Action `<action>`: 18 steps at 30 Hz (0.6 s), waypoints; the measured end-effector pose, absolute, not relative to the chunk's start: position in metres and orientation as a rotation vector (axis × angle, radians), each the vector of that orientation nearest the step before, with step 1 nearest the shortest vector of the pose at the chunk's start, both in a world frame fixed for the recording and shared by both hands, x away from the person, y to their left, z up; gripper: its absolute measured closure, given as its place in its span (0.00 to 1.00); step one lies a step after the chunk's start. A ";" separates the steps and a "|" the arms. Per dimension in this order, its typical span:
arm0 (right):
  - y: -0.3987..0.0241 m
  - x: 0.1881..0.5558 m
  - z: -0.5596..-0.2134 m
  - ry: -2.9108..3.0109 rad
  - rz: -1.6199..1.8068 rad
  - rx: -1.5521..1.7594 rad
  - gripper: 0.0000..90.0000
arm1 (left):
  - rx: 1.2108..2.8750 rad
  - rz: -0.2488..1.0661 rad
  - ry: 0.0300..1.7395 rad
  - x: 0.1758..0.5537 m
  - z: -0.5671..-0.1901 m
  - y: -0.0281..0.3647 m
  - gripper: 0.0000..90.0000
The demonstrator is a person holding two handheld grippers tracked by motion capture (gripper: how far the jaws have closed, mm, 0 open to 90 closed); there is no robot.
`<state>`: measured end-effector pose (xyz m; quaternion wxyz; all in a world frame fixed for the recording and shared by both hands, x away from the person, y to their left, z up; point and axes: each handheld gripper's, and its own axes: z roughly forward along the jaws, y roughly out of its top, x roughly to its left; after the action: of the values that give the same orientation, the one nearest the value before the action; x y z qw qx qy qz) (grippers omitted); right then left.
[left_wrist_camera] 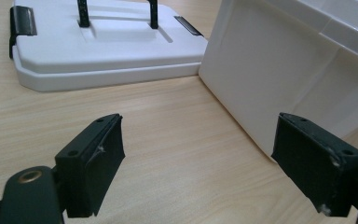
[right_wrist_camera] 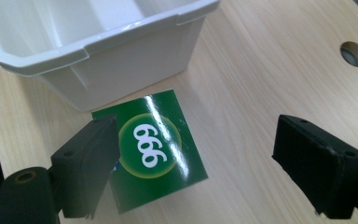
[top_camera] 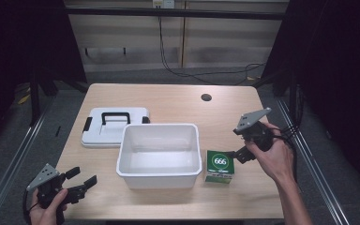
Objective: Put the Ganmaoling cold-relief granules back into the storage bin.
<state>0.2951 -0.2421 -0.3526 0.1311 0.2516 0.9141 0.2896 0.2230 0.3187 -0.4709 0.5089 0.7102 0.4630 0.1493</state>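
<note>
I see the bin [top_camera: 159, 154] open and empty, its lid [top_camera: 115, 126] behind-left of it. The green box [top_camera: 220, 165] sits just right of the bin; my right gripper [top_camera: 238, 154] hovers over it, jaws wide, empty, ready to load. My left gripper [top_camera: 82, 180] idles front-left, open too.

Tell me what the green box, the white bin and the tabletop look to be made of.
Green box: probably glossy printed cardboard, given its glare and crisp edges. White bin: apparently smooth moulded plastic, with a rolled rim and soft sheen. Tabletop: pale wood grain, possibly laminate, matte.
</note>
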 end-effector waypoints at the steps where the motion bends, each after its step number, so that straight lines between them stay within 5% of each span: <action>1: -0.240 0.297 -0.353 2.666 0.835 0.723 0.16 | 1.707 0.360 1.117 0.223 -0.471 0.318 0.18; 18: -0.203 0.317 -0.369 2.857 0.568 0.575 0.16 | 1.711 0.358 1.111 0.222 -0.471 0.318 0.18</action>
<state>0.3166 -0.2032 -0.3688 0.0860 0.1928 0.9587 0.1907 0.2222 0.3176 -0.4706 0.5100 0.7104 0.4616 0.1488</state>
